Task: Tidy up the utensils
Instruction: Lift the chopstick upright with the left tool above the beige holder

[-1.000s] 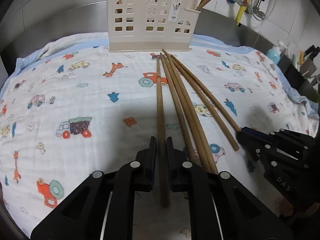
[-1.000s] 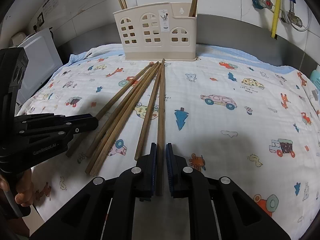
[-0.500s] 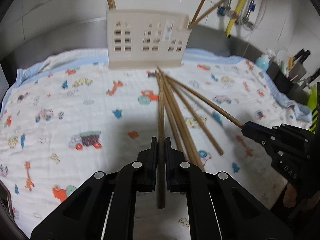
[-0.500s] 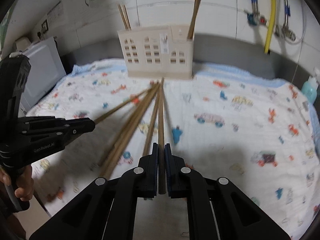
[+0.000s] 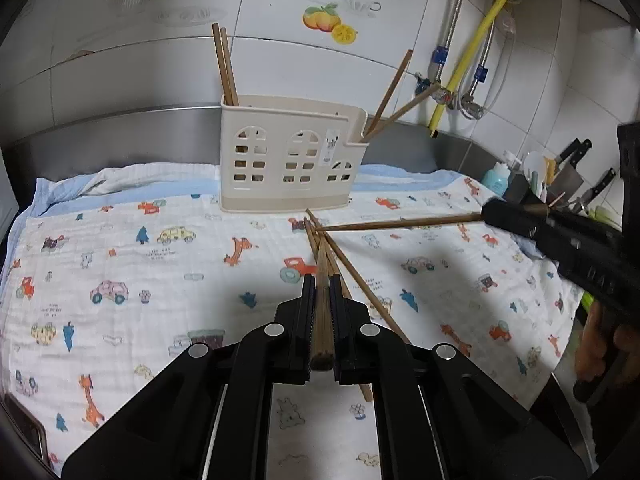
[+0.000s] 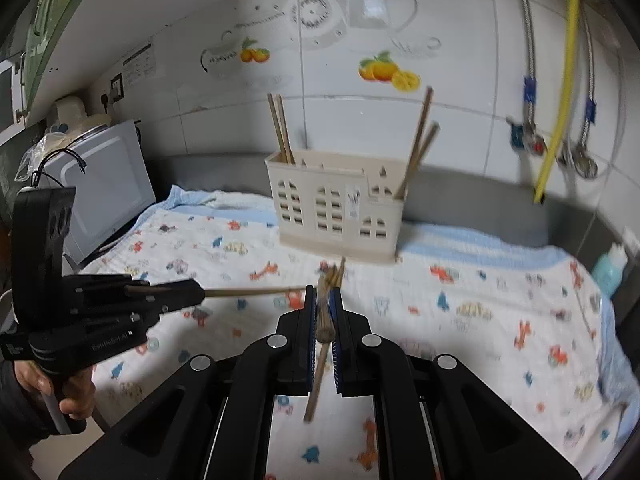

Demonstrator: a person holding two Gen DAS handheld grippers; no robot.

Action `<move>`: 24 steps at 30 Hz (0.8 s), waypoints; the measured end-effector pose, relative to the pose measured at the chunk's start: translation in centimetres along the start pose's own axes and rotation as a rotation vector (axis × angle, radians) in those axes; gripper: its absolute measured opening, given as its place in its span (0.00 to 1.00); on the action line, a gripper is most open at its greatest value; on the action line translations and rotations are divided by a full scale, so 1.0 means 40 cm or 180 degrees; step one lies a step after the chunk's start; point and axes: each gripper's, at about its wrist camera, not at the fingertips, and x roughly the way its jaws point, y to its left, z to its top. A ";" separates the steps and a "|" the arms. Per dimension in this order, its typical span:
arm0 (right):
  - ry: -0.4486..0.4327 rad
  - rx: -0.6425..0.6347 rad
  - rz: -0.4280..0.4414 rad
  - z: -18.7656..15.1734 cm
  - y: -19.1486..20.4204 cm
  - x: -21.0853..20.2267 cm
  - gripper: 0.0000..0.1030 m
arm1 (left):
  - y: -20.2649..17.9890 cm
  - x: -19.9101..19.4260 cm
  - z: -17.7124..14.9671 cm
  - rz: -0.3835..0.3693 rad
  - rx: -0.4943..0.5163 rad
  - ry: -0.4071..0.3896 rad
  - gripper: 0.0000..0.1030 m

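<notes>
My left gripper point(image 5: 321, 280) is shut on a wooden chopstick point(image 5: 321, 320) that runs forward between its jaws, raised above the cloth. In the right wrist view the same gripper point(image 6: 198, 292) sits at the left, and its chopstick point(image 6: 256, 292) points right. My right gripper point(image 6: 323, 292) is shut on another chopstick point(image 6: 325, 320); from the left wrist it appears at the right point(image 5: 486, 212), its stick point(image 5: 400, 224) pointing left. Several loose chopsticks point(image 5: 360, 280) lie on the cloth below. The cream utensil caddy point(image 5: 290, 156) point(image 6: 332, 208) stands behind, with chopsticks in its left point(image 5: 224, 68) and right point(image 5: 390, 92) ends.
A printed cloth point(image 5: 120, 260) covers the counter. A microwave point(image 6: 104, 188) stands at the far left. A blue bottle point(image 5: 496, 178) and knives point(image 5: 572, 164) sit at the right edge. Pipes and a yellow hose point(image 5: 472, 68) hang on the tiled wall. A hand point(image 6: 60, 392) grips each handle.
Both grippers have risen from the cloth, each lifting its chopstick clear of the pile. Both views now tilt up more toward the caddy and wall.
</notes>
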 end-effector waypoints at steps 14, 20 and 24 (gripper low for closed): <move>-0.0118 -0.0143 -0.0051 0.263 -0.053 -0.061 0.06 | 0.044 -0.030 0.108 -0.0020 0.0100 -0.0111 0.06; -0.0164 -0.0161 -0.0148 0.348 -0.079 -0.085 0.06 | 0.051 -0.049 0.156 -0.0020 0.0143 -0.0206 0.06; -0.0173 -0.0189 -0.0245 0.379 -0.091 -0.081 0.06 | 0.053 -0.076 0.202 0.0002 0.0178 -0.0325 0.06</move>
